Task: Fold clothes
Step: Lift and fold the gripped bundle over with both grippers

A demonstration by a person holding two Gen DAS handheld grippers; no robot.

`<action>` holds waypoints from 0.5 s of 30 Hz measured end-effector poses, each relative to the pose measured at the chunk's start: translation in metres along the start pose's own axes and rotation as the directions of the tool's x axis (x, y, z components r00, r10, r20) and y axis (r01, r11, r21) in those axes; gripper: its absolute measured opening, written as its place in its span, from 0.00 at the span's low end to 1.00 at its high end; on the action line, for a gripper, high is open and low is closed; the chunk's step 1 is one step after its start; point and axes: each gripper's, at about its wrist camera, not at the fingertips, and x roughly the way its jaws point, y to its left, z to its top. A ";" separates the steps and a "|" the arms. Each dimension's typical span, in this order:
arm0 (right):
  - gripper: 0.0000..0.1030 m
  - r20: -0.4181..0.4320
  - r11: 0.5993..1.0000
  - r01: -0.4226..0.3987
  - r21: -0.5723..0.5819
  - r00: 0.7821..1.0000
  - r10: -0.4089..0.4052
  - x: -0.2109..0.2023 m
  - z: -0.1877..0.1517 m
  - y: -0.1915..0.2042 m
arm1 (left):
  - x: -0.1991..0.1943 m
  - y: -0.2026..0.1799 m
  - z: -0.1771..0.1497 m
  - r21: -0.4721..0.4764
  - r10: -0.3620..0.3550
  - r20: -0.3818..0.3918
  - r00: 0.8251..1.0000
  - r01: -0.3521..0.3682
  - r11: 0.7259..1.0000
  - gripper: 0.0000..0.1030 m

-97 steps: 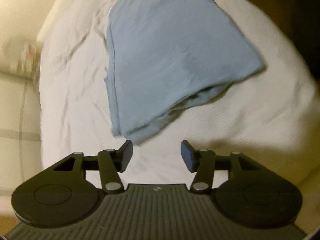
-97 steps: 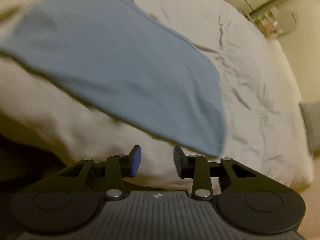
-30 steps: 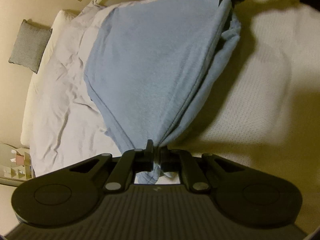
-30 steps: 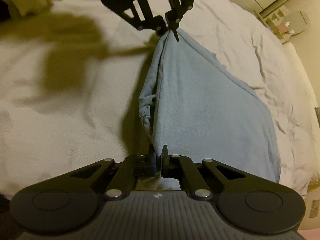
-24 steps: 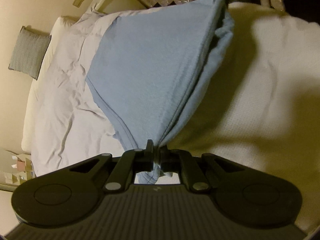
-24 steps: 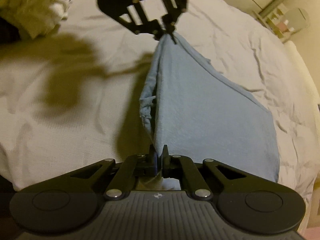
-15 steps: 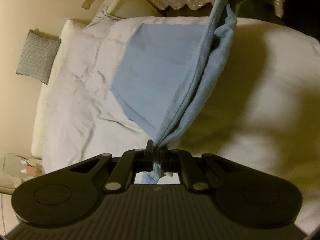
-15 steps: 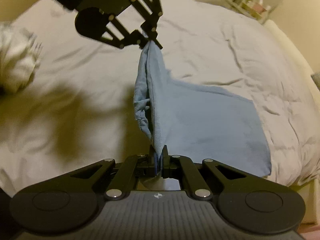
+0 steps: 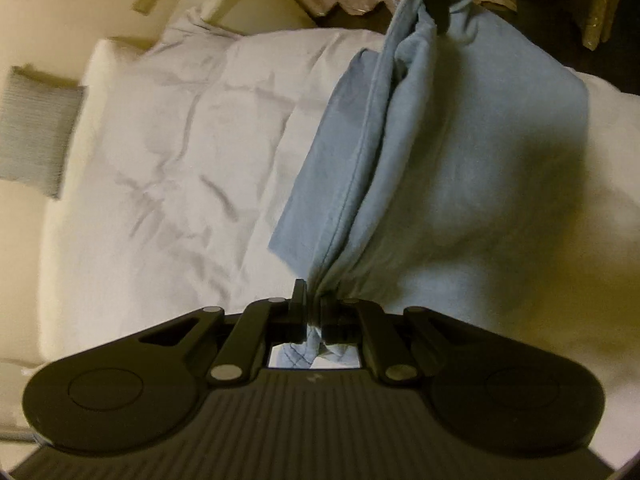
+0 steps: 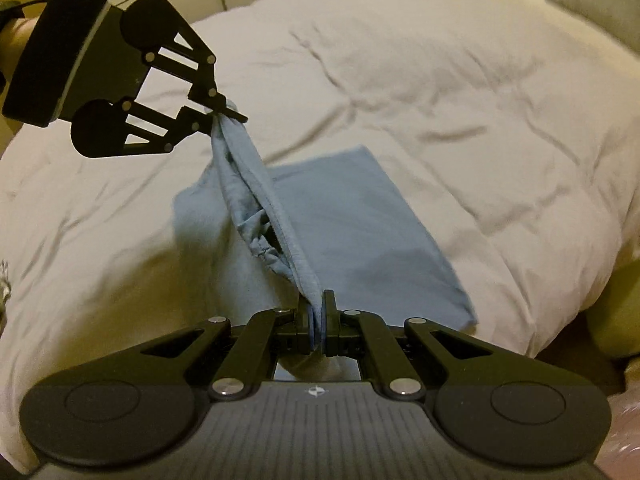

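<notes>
Stretching one edge of the blue garment between them, the left gripper and right gripper are each clamping their jaws on a corner, while the rest is draping onto the bed. A fold seems to be underway; next, the taut edge likely needs laying flat with corners level. A white duvet is covering the bed, and a grey cushion is lying near the headboard.
</notes>
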 end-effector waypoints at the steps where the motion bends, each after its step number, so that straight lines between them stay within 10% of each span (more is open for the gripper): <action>1: 0.02 -0.013 1.000 -0.014 0.023 1.000 0.014 0.006 0.000 -0.012 | 0.012 0.006 0.003 0.002 -0.018 -0.001 1.000 0.018 1.000 0.04; 15: 0.03 -0.110 0.956 -0.103 0.276 0.984 0.138 0.071 -0.003 -0.107 | 0.137 0.052 0.026 -0.022 -0.218 -0.027 0.975 0.218 0.976 0.05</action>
